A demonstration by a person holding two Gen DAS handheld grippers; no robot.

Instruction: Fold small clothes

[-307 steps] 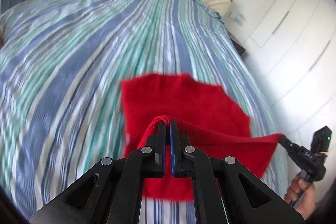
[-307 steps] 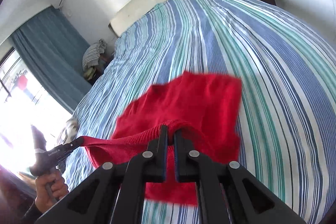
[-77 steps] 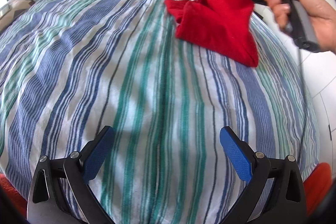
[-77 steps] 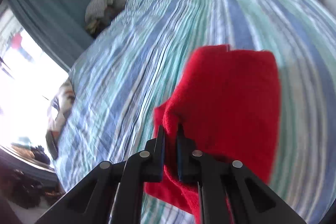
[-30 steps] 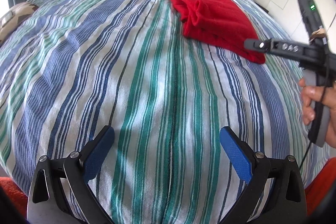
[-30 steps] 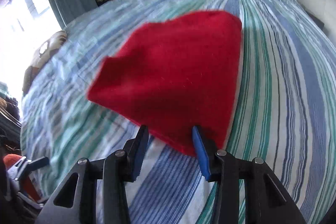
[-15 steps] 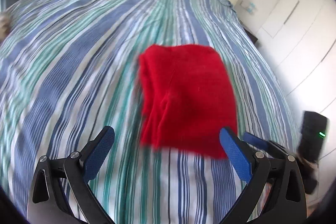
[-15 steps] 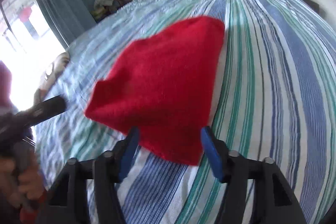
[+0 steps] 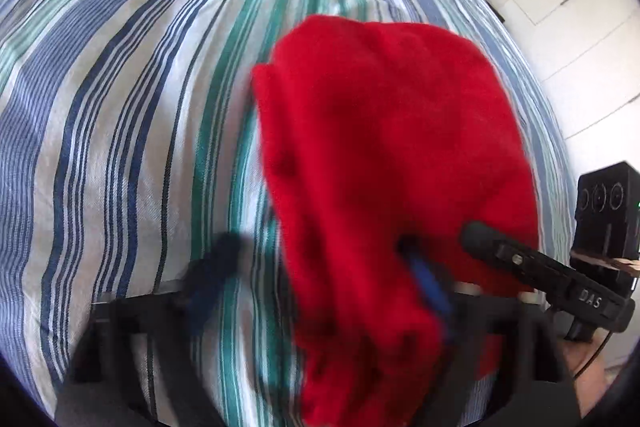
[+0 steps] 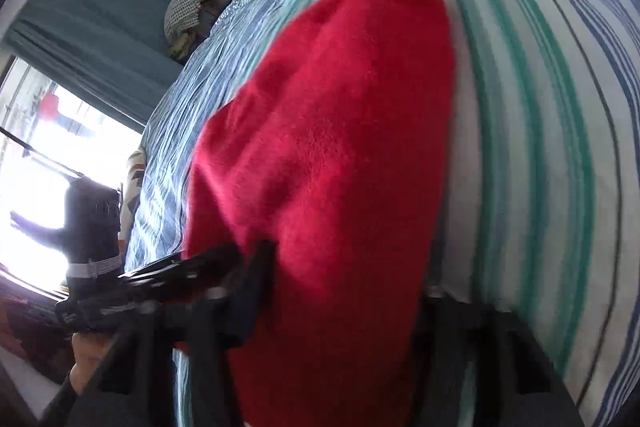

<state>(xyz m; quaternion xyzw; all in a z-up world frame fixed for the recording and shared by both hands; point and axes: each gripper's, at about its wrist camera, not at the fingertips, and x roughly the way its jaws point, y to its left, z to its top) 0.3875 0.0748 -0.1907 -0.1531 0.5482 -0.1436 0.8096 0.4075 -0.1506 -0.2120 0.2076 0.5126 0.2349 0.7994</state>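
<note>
1. Left gripper [image 9: 320,287] – jaws closing, near edge of the red cloth [image 9: 384,155] between them. Heavy blur; one blue pad [image 9: 430,287] shows against the fabric, the other finger sits out on the bedspread side. Cannot tell if the pads press yet.
2. Right gripper [image 10: 344,291] – jaws also closing, the cloth's near edge between them. One finger shows at the cloth's left side, the other is hidden behind fabric. Contact unclear here too.
3. In the left view the right gripper's finger lies against the cloth's right near corner, so both tools work the same near edge, one at each side.
4. Cloth lies on the striped bedspread [image 9: 120,115] as a compact, thick bundle, layers visible along its left side. Looks already folded at least once, though not neat: left edge is lumpy.
5. Progress, my read – late stage for this piece. Left to do: grip both near corners, make one more fold or move the bundle aside, flatten it.
6. Around: curtain [image 10: 92,39] and bright window on one side, white cupboard [image 9: 576,7] on the other. No other clothes lie on the bedspread in either view.
</note>
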